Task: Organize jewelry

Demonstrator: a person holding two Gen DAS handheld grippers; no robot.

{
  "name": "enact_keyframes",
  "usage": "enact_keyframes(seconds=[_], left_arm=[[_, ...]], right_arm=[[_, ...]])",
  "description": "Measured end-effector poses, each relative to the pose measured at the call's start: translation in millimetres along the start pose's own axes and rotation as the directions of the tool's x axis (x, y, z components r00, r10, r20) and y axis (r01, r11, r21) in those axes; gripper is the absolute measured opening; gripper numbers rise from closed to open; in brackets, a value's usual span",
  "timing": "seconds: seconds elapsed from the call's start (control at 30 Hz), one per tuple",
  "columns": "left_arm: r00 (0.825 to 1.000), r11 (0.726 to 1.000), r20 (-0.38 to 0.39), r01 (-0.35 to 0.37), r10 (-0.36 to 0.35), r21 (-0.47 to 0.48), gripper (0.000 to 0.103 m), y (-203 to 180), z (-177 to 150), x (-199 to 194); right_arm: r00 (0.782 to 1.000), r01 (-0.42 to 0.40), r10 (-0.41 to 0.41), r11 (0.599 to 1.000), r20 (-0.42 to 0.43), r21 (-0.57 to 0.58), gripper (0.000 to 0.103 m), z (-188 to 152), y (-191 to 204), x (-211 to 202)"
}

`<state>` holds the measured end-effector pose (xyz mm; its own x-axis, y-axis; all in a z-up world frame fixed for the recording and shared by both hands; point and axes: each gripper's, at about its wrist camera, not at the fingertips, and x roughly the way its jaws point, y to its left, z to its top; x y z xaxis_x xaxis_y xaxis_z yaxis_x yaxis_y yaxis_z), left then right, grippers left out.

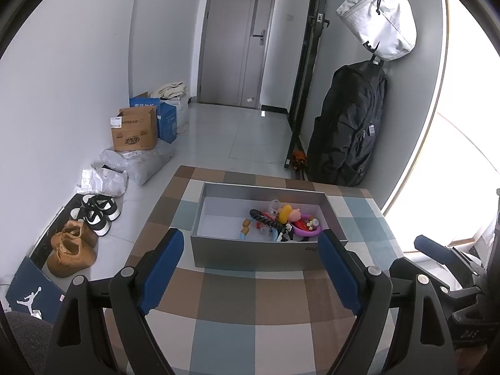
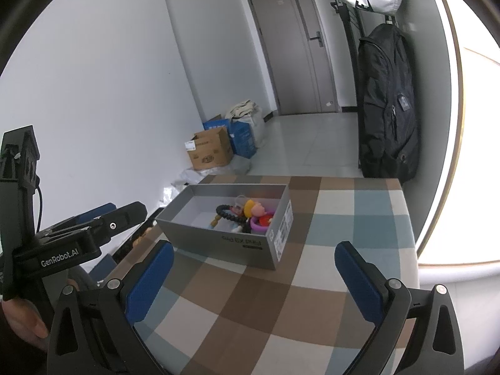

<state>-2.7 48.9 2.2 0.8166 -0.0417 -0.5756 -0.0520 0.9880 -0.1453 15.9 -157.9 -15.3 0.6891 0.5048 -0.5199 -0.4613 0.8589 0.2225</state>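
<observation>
A grey open box (image 1: 250,254) stands on the checkered table (image 1: 228,300); it also shows in the right wrist view (image 2: 218,243). A pile of trinkets lies in its right half: a black bead bracelet (image 1: 267,220), a yellow and pink figure (image 1: 289,213), a purple ring (image 1: 307,232). The same pile shows in the right wrist view (image 2: 247,215). My left gripper (image 1: 250,243) is open and empty, just in front of the box. My right gripper (image 2: 254,250) is open and empty, to the box's right front. The left gripper also shows in the right wrist view (image 2: 103,222).
Shoes (image 1: 73,247), cardboard boxes (image 1: 134,131) and plastic bags (image 1: 137,162) lie on the floor to the left. A black backpack (image 1: 347,125) and a white bag (image 1: 381,18) hang on the right wall. A grey door (image 1: 237,37) is at the back.
</observation>
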Motion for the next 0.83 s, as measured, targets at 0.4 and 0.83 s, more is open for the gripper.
enact_keyframes(seconds=[0.4,0.83], left_arm=[[1.000,1.000,-0.010,0.004,-0.004,-0.006,0.085,0.6,-0.4,1.3],[0.999,0.999,0.005,0.042,-0.042,-0.007,0.085,-2.4,-1.7,0.1]], right_arm=[[1.000,0.004,-0.004,1.000,0.003,0.000,0.103,0.0,0.5,-0.7],[1.000,0.005,-0.004,1.000,-0.012,0.004,0.103,-1.8,2.3,0.7]])
